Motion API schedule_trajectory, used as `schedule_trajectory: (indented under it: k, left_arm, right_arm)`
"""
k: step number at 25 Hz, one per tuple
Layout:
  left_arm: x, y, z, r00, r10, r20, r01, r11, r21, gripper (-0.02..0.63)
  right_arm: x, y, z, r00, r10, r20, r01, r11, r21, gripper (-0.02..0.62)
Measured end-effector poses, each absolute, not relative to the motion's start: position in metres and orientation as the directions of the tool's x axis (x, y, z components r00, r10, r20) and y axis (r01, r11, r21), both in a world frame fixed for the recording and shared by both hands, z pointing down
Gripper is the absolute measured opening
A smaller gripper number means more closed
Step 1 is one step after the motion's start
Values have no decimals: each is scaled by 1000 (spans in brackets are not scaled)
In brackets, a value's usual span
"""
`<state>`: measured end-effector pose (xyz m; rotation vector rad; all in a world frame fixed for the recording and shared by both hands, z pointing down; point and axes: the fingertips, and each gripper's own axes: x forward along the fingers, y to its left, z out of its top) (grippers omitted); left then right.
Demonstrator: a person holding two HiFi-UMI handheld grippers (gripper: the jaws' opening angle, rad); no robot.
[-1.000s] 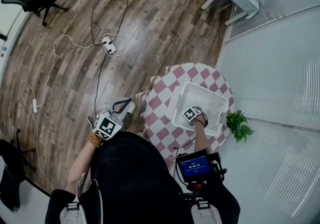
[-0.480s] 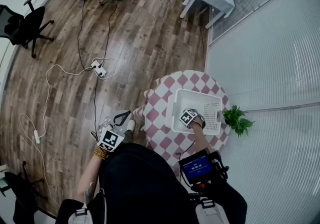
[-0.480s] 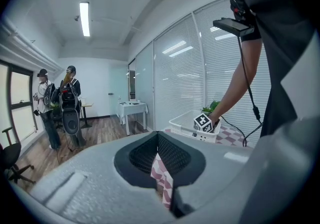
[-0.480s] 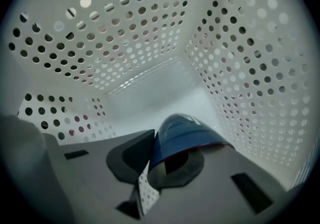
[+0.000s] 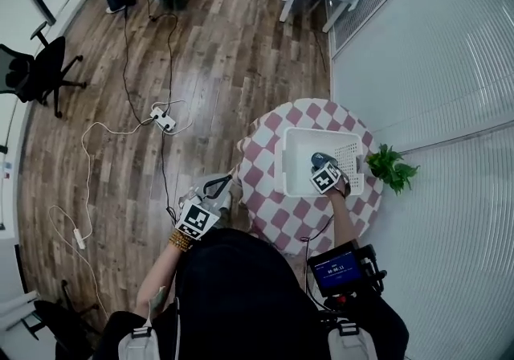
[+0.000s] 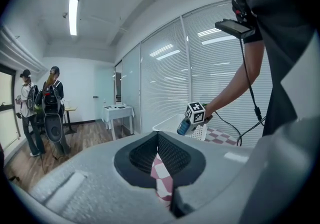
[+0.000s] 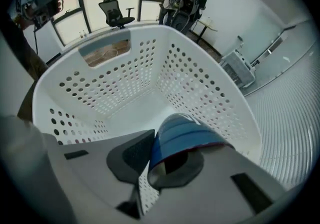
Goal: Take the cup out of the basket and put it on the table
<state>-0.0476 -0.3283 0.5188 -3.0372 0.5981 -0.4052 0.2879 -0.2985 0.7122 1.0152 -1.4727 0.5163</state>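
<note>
Now the right gripper [image 5: 324, 172] has the cup [image 7: 186, 135] pinched by its blue wall. Its jaws have just been closing on it, one seemingly inside the mouth and one outside. The cup hangs tilted over the floor of the basket [image 7: 125, 75], apparently not yet clear of the walls. To lift well, I would keep the pinch firm and rise straight, since the perforated wall stands close at 3 o'clock. In the head view, bare checked desk [image 5: 269, 141] lies at 9 o'clock of the basket. I would carry the cup there, level it, then lower gently. The left gripper [image 6: 158, 154], jaws together and empty, hangs off the desk's edge at 8 o'clock. It could steady the basket if it shifts.
</note>
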Motion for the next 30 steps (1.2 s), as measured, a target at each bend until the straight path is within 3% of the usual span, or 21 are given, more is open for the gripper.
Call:
schedule_trajectory:
  k: [9, 16, 30]
  left_arm:
    - [-9, -289, 507, 932, -254, 259, -240, -967, -82, 6]
    - [22, -255, 481, 952, -173, 254, -148, -982, -116, 6]
    - [76, -181, 460, 964, -109, 243, -77, -987, -140, 6]
  right_arm:
    - [296, -282, 613, 77, -558, 826, -908, 303, 289, 40]
    - [288, -260, 534, 14, -771, 637, -977, 125, 173, 40]
    - [261, -185, 422, -95, -952, 292, -995, 103, 12, 40]
